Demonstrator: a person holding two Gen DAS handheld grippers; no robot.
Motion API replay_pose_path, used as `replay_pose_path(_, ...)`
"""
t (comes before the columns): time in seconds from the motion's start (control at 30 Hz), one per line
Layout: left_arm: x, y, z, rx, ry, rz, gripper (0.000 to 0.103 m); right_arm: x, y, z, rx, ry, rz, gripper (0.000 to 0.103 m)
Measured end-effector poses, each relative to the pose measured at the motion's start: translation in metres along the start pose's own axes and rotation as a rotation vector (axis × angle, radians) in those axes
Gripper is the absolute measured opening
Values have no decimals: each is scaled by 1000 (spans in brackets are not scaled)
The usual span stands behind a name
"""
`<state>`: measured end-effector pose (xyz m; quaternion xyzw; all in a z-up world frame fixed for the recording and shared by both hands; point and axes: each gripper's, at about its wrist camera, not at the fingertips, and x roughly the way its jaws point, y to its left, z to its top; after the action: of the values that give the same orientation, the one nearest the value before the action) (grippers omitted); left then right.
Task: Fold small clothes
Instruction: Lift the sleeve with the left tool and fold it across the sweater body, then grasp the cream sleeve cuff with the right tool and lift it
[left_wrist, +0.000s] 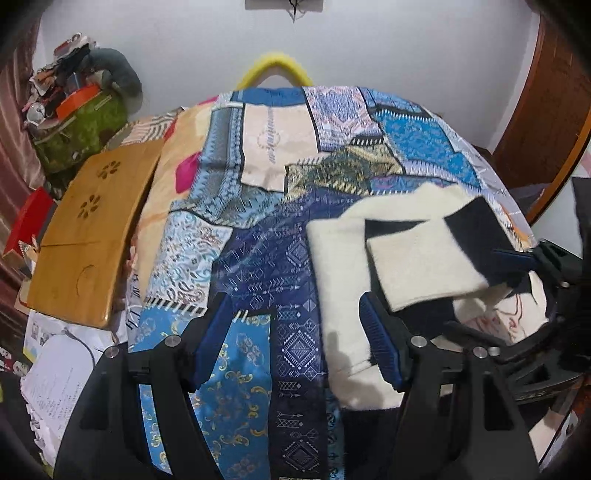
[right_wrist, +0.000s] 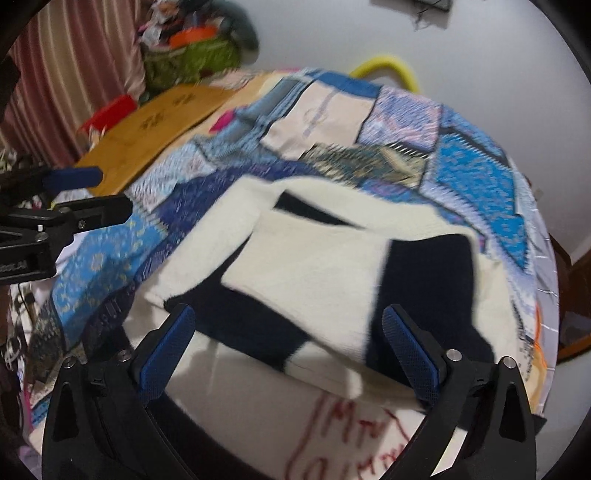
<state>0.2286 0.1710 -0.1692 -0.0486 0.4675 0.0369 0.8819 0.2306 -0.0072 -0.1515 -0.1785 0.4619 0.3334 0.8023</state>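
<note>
Cream-and-black garment (right_wrist: 310, 266) lies part-folded on the patchwork bedspread (left_wrist: 236, 258), between both released tools.
It sits just ahead of the right hand-held gripper (right_wrist: 291, 347), jaws spread and empty, likely lining up a fold; the left hand-held gripper (left_wrist: 295, 339), also released, hovers beside its edge. Red lettering (right_wrist: 354, 435) near the right tool is unreadable.

Open patchwork bedspread (left_wrist: 255, 258) centre, wooden board (left_wrist: 92, 236) blocking left, wall (left_wrist: 369, 48) behind

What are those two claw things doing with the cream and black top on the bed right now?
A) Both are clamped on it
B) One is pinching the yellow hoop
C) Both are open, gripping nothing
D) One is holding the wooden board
C: the left gripper and right gripper both show spread fingers above the cream and black garment, gripping nothing.
</note>
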Motion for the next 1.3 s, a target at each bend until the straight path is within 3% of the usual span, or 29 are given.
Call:
replay_pose_path(0.1, 10, 1, -4, 16, 19, 0, 70, 15, 7, 1, -31, 47, 3, 90)
replay_pose_path(0.23, 22, 1, -9, 39, 38, 3, 70, 31, 11, 0, -64, 97, -5, 76)
replay_pose_path(0.33, 29, 2, -9, 40, 46, -1, 70, 36, 14, 1, -90, 99, -33, 68)
replay_pose_path(0.53, 34, 4, -10, 25, 56, -10, 70, 42, 11, 5, -106, 96, -88, 41)
replay_pose_path(0.7, 29, 1, -9, 31, 47, 1, 70, 36, 1, 7, -73, 72, -117, 9)
replay_pose_path(0.93, 13, -8, -5, 56, 20, 14, 70, 8, -15, 8, 2, -23, -109, 7)
replay_pose_path(1.3, -3, -37, 7, 80, -8, 32, 76, -80, -70, 3, 152, -242, -165, 7)
